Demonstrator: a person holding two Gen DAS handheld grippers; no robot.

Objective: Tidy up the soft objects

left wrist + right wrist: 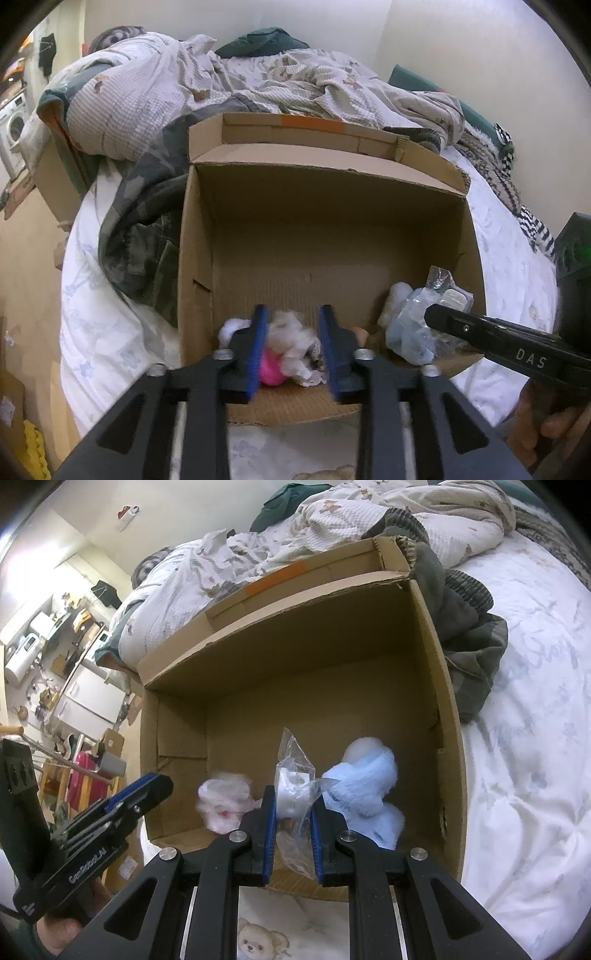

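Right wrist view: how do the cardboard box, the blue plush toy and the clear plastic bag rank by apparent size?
1. Cardboard box, by far.
2. Blue plush toy.
3. Clear plastic bag; it sits nearer the camera, so this is unsure.

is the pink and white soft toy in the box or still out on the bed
In the box: the pink and white soft toy lies on the floor of the cardboard box, between the open left tongs.
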